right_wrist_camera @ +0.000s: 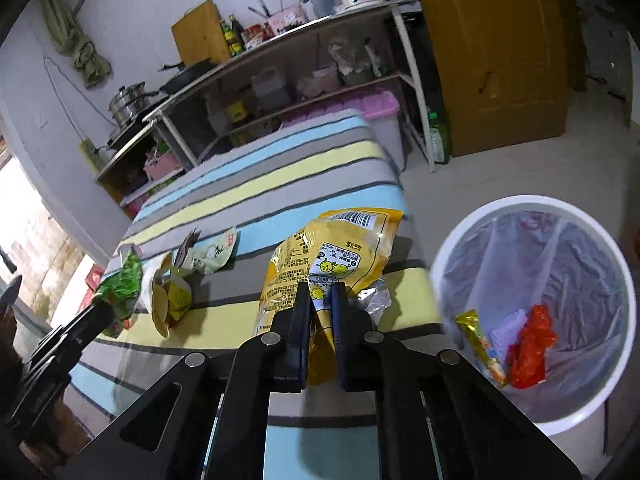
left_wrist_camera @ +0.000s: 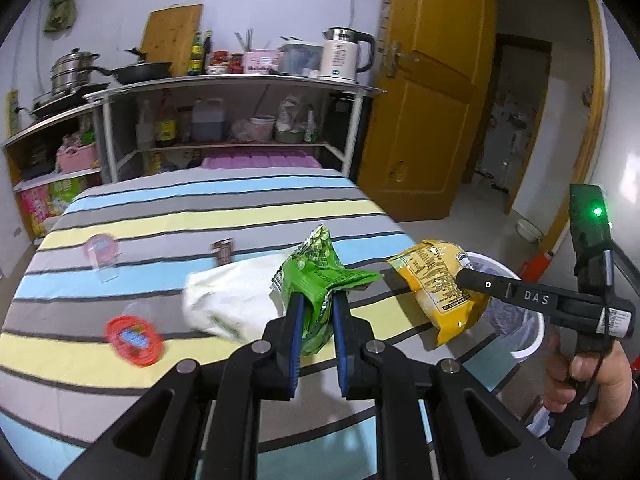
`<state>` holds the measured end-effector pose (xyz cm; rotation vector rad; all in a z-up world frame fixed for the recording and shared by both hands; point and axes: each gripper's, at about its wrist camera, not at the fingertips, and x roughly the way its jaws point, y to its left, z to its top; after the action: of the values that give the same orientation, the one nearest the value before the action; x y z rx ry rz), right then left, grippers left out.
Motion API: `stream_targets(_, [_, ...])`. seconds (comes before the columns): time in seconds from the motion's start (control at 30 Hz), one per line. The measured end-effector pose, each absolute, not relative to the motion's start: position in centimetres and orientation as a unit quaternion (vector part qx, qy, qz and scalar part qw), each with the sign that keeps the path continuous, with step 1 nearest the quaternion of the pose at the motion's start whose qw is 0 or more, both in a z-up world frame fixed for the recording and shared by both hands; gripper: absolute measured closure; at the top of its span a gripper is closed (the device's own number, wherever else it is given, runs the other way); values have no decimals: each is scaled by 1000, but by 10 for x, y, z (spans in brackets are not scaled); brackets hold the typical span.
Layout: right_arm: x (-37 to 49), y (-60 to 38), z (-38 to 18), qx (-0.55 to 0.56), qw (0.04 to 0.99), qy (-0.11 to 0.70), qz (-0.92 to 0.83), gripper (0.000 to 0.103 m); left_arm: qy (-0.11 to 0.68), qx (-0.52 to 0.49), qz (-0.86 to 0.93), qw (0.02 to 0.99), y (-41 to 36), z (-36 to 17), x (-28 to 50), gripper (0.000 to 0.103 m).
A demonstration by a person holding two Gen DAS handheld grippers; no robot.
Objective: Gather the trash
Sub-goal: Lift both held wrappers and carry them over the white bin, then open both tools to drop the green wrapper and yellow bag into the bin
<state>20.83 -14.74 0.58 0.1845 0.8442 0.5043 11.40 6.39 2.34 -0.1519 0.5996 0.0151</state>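
We see left gripper (left_wrist_camera: 316, 300) clenched on crumpled green foil snack wrapper (left_wrist_camera: 320, 272), held above striped blue, yellow and grey tablecloth (left_wrist_camera: 200, 216). Right gripper (right_wrist_camera: 322, 300) grasps glossy yellow plastic snack bag (right_wrist_camera: 320, 256), lifted near table's edge beside white round bin with clear liner (right_wrist_camera: 452, 248). We note orange and yellow wrappers (right_wrist_camera: 532, 344) already inside bin. White crumpled bag (left_wrist_camera: 228, 296), red round lid (left_wrist_camera: 134, 338) lie on cloth near green wrapper.
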Motion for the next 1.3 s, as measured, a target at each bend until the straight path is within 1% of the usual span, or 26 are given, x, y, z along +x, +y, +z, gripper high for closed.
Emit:
stream_targets(0.43, [208,-256,5,133,893,400,158,92,306,-44,-112,945,-40,26,172,88])
stream_targets(0.7, [216,-298,-7,156,892,406,125,91,322,-31,-158,933,-85,17,200,88])
stream_targets(0.97, [224,-322,-25,179,882,423,102,77,345,-32,-183,920,-107,3,221,88])
stream_targets(1.03, [223,-325,-28,180,882,425,97,72,349,-32,-185,918,-109,0,224,87])
stream_targets(1.07, [223,-326,-29,181,882,425,96,71,350,-32,-186,917,-109,0,226,85])
stream_targets(1.1, [222,-327,-30,182,881,425,96,70,352,-33,-187,917,-109,-1,227,79])
stream_targets(1.17, [222,-330,-31,183,881,425,95,67,352,-37,-187,916,-108,-1,227,72])
stream_targets(1.2, [222,-331,-31,183,882,424,95,65,353,-39,-187,916,-107,-1,228,71])
stream_targets(1.3, [219,-330,-29,182,884,420,97,64,350,-43,-185,917,-104,0,226,70])
